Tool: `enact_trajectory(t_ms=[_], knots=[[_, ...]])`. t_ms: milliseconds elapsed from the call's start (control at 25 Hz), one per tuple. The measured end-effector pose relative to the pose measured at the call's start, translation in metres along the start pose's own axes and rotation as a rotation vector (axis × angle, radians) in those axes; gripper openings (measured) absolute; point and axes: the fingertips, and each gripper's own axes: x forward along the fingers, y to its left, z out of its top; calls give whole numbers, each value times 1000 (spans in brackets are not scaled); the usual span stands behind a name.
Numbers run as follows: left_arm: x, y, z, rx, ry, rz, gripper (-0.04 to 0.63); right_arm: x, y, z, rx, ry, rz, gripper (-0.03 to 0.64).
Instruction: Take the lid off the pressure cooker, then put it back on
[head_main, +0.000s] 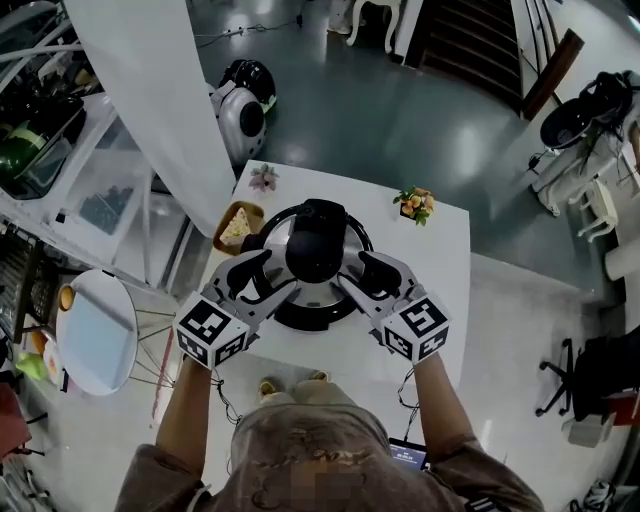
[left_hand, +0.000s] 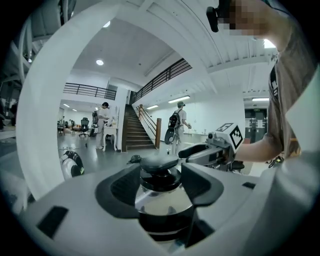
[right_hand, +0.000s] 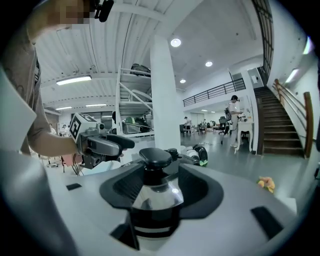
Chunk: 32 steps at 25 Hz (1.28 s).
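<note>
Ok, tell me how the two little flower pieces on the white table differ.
The left flower piece is pale pink; the right flower piece is orange with green leaves. The left one sits at the far left corner of the table; the right one toward its far right corner. Both are small and lie beyond the pressure cooker.

Looks like some big open-plan office hall: a glossy grey floor (head_main: 400, 110) is stretching everywhere, a dark wooden staircase (right_hand: 280, 130) is climbing toward a black-railed mezzanine (left_hand: 90, 90), and a person (right_hand: 234, 116) is standing by a white desk (right_hand: 242, 126).
</note>
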Motion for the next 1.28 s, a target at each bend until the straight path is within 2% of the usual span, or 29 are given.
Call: enact_trajectory(t_ms=[320, 640, 840, 1080, 1280], knots=[[-39, -23, -8, 1, -31, -9, 253, -23, 40, -2, 16, -38, -57, 199], [-104, -49, -20, -5, -58, -40, 244, -51, 118, -12, 27, -41, -139, 199], [-133, -74, -29, 6, -62, -85, 243, -74, 159, -21, 53, -52, -210, 196], [-148, -104, -39, -2, -72, -109, 243, -101, 183, -32, 84, -81, -301, 196], [-150, -114, -48, -22, -101, -74, 229, -125, 190, -49, 123, -115, -337, 184]])
